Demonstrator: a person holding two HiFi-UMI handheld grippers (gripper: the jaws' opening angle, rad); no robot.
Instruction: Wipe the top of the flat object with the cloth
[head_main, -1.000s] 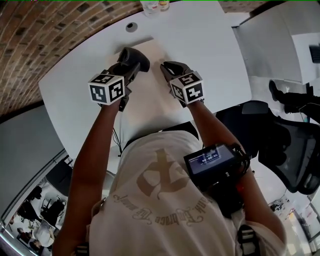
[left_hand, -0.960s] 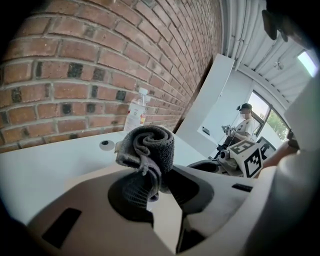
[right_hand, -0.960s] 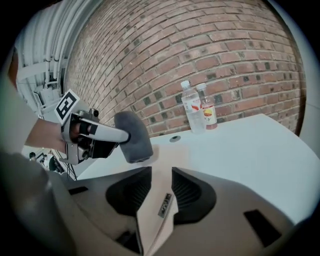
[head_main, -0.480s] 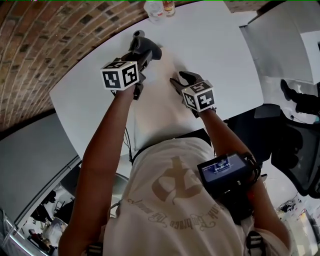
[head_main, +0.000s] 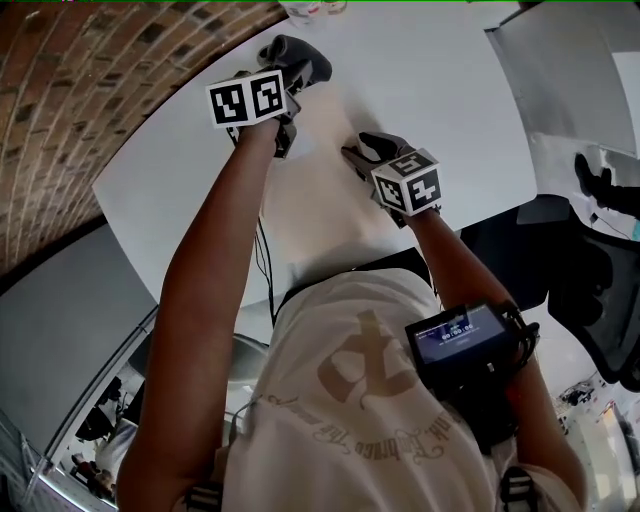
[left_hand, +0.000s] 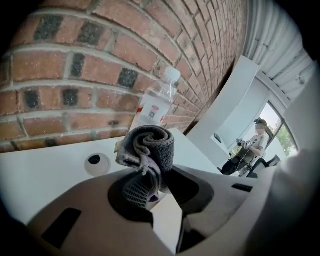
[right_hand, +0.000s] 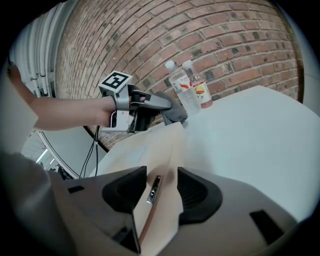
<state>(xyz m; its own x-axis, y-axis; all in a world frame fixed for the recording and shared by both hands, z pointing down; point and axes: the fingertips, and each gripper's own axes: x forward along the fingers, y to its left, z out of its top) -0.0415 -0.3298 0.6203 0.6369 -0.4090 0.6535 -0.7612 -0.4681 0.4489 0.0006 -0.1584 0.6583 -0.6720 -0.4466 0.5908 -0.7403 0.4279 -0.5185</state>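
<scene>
While left fingers (left_hand: 136, 190) clamp the cloth (left_hand: 150, 147), right fingers (right_hand: 125, 188), just opened, straddle the board (right_hand: 150, 150) edge; bottle (left_hand: 155, 102) label print is illegible.

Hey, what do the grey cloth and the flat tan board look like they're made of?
Cloth: grey terry or microfibre, matte; a looped, nubby pile shows on its roll.
Flat board: probably thin wood or fibreboard, smooth pale tan, with a darker brown edge.
</scene>
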